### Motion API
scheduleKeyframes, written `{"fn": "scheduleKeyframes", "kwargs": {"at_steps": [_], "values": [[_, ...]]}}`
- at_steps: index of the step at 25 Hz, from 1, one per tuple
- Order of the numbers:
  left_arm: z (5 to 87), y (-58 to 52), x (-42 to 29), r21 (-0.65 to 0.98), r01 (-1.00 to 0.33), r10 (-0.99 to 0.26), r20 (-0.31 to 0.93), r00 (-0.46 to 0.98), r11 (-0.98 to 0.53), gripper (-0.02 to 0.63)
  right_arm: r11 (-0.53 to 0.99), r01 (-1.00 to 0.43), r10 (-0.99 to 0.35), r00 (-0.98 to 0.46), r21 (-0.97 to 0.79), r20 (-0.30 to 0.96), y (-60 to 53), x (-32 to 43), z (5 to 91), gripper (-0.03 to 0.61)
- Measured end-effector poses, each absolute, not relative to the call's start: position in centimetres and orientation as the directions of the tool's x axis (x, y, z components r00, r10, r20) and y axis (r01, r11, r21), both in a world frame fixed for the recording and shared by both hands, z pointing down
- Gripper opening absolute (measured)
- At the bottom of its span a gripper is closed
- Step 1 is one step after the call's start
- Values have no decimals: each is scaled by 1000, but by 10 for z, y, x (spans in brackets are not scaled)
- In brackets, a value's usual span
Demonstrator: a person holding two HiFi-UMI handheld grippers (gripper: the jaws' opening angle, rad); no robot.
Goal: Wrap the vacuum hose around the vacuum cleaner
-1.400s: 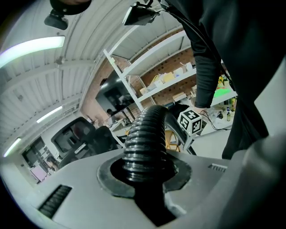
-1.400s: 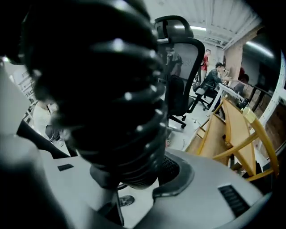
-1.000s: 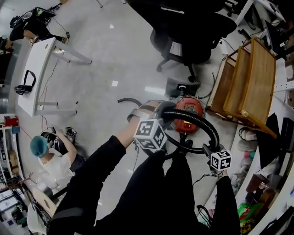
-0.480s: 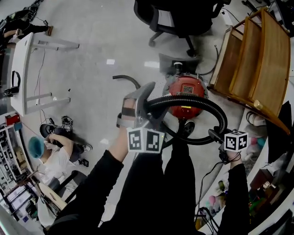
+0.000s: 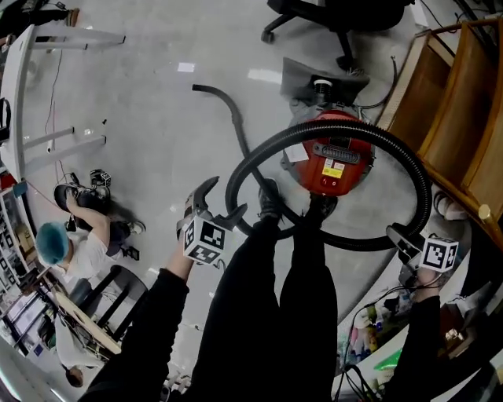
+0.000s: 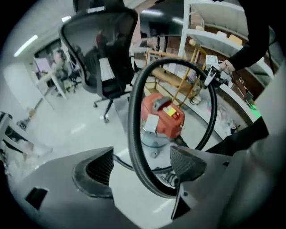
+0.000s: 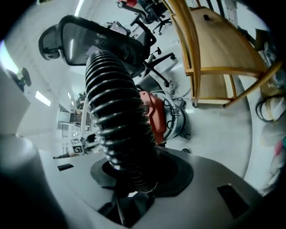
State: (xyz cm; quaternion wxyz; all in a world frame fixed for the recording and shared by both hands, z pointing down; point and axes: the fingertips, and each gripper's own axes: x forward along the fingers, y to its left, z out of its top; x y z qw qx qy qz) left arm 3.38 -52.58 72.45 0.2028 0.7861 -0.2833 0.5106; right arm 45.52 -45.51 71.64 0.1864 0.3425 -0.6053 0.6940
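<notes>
A red vacuum cleaner (image 5: 334,161) stands on the floor in front of my feet. Its black ribbed hose (image 5: 346,127) runs in a wide loop around it, with a loose tail (image 5: 224,102) trailing away on the floor. My left gripper (image 5: 222,200) hangs just left of the loop; its jaws have just been opening and now stand open. In the left gripper view the hose (image 6: 134,134) crosses ahead of the gap, clear of both pads (image 6: 100,167). My right gripper (image 5: 401,239) is shut on the hose (image 7: 116,120) at the loop's right side.
A black office chair (image 5: 346,16) stands behind the vacuum. A wooden rack (image 5: 456,102) is at the right, a white desk (image 5: 23,86) at the far left. A person (image 5: 75,251) sits on the floor at the left. Clutter lies by the right wall (image 5: 377,322).
The left gripper has let go of the hose, opened, and dropped to the lower left. The hose loop has spread wider around the vacuum. The right gripper has sunk, still holding the hose.
</notes>
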Motion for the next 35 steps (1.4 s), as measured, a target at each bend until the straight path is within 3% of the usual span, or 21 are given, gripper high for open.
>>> {"fn": "scheduleKeyframes", "kwargs": {"at_steps": [4,5,6,7,14,18,22,25,26,27,28,35], "values": [[830,-503,20,205,-743,-45,953,301,-637,385,-236,-560,-170,-781,-794,601,-462,456,730,166],[846,-507,23,237,-762,-21,950,312,-603,357,-228,-550,-161,-793,-803,588,-465,456,736,166],[859,-515,28,257,-779,-10,947,320,-572,227,-213,-548,-147,-800,-809,581,-468,456,743,166],[870,-526,32,266,-796,-11,946,325,-544,181,-196,-551,-136,-804,-811,579,-472,456,751,166],[891,-607,66,257,-848,-127,928,351,-464,170,-194,-514,-101,-837,-835,538,-492,445,828,166],[916,-608,72,228,-853,-98,947,307,-469,170,-371,-619,-18,-740,-692,672,-463,469,896,164],[929,-608,66,186,-847,-94,959,266,-498,172,-355,-622,-69,-727,-698,683,-464,472,938,164],[934,-613,66,160,-846,-113,962,249,-509,172,-305,-723,-65,-633,-620,771,-463,492,967,166],[935,-613,67,153,-843,-114,963,245,-516,172,-276,-771,-61,-583,-574,811,-463,500,974,189],[936,-612,69,148,-840,-114,964,241,-522,172,-243,-816,-52,-528,-524,847,-463,508,980,272],[936,-611,70,143,-837,-114,965,237,-528,172,-210,-855,-39,-478,-475,878,-463,515,983,305],[921,-620,78,109,-831,-178,954,242,-545,177,-90,-945,-63,-309,-313,949,-473,532,971,325]]}}
